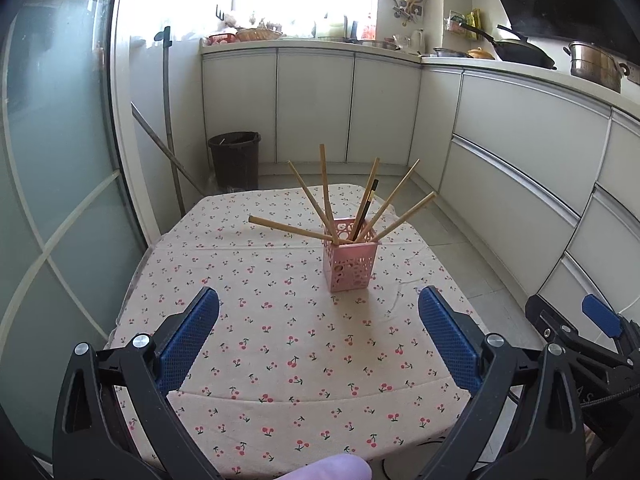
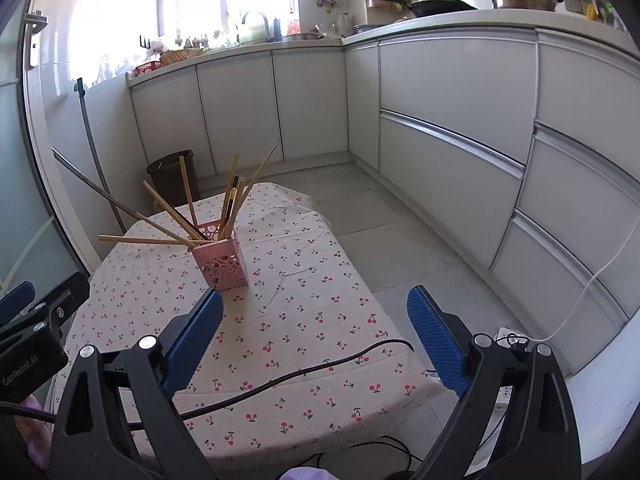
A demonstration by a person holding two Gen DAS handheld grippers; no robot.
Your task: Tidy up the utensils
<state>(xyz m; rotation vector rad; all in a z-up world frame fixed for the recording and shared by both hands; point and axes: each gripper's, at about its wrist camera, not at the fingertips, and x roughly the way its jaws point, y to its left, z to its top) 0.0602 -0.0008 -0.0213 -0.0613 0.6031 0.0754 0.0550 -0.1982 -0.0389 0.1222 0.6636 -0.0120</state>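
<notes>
One pink holder (image 1: 351, 264) is seen mid-tabletop (image 1: 280, 360), seven chopsticks (image 1: 326, 188) fanned inside. The left gripper (image 1: 319, 332) and right gripper (image 2: 315, 330) are held spread, empty.

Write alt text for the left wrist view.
A pink perforated holder stands on a cherry-print tablecloth, with wooden chopsticks and one dark one fanned out of it. The left gripper is open and empty in the foreground, short of the holder.
</notes>
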